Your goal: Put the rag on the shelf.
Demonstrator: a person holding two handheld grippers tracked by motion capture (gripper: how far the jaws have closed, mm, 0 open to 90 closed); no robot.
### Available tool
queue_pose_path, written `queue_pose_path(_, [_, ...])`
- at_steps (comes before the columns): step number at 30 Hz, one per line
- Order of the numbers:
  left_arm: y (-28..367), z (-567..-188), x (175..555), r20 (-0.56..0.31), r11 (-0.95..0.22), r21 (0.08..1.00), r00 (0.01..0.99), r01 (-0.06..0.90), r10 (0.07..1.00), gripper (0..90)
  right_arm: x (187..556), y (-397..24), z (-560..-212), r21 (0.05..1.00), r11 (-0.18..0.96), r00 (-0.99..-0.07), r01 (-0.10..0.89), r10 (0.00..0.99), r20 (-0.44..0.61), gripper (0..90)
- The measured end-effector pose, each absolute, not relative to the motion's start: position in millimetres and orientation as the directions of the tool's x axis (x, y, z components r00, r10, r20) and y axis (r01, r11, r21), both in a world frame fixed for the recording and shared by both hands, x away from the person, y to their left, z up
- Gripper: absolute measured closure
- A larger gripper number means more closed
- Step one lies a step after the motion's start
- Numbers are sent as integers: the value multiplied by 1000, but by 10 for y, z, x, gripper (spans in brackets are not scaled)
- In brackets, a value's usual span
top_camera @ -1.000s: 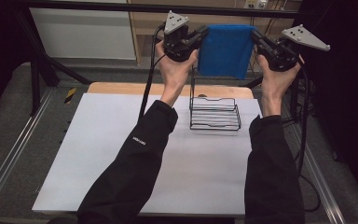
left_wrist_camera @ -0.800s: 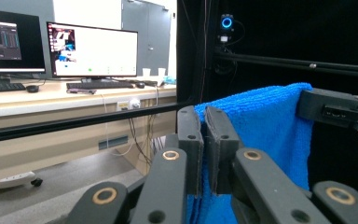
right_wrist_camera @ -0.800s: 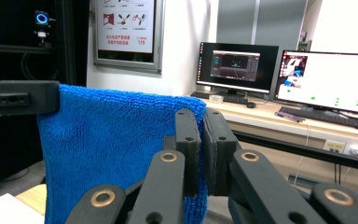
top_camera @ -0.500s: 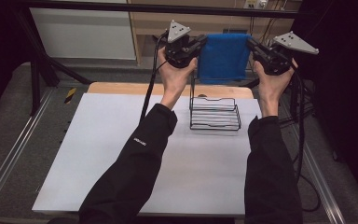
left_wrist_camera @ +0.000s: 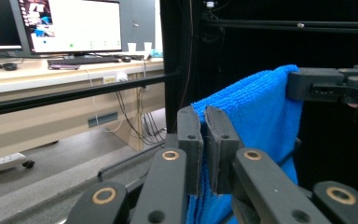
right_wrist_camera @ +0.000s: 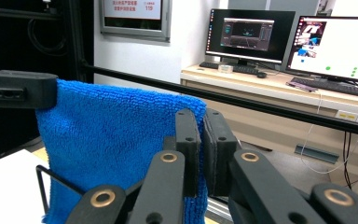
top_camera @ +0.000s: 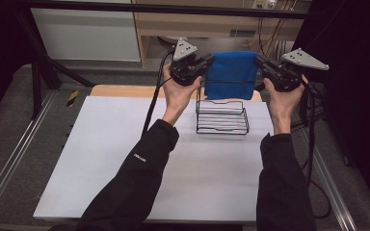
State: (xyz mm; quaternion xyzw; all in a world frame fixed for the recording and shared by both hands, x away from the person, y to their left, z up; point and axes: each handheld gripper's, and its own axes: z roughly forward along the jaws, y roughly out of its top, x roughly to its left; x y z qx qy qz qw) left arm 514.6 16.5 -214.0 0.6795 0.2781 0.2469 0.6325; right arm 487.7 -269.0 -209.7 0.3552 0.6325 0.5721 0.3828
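High view: white table [top_camera: 101, 159] evenly lit from above, faint soft shadows, surroundings falling off into near black at both sides; picture slightly soft throughout. Both gripper views: near jaws a little out of focus, blue cloth [right_wrist_camera: 116, 140] vivid and sharp in its pile. Monitors [right_wrist_camera: 338, 44] blown out to white glare, background dim in the left gripper view.

A white table [top_camera: 101, 159] stands on grey floor [top_camera: 9, 139], with metal rails [top_camera: 2, 178] along both sides. Beyond it a wooden desk [right_wrist_camera: 279, 86] carries lit monitors [right_wrist_camera: 249, 35] and a keyboard [left_wrist_camera: 81, 60]. Cables [left_wrist_camera: 133, 119] hang beneath. Black frame bars [right_wrist_camera: 135, 77] cross the far side.
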Motion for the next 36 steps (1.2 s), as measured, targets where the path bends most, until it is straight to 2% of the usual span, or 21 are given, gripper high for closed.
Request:
queue_pose_path(28, [199, -2294, 4965, -23, -120, 984, 768, 129, 640, 847, 4638, -2750, -2278, 991, 121, -503, 57, 861, -76, 861])
queue_pose_path(36, [178, -2379, 4889, 4, -176, 975, 784, 134, 621, 836, 4571, -2814, -2388, 988, 128, -536, 81, 842, -64, 857])
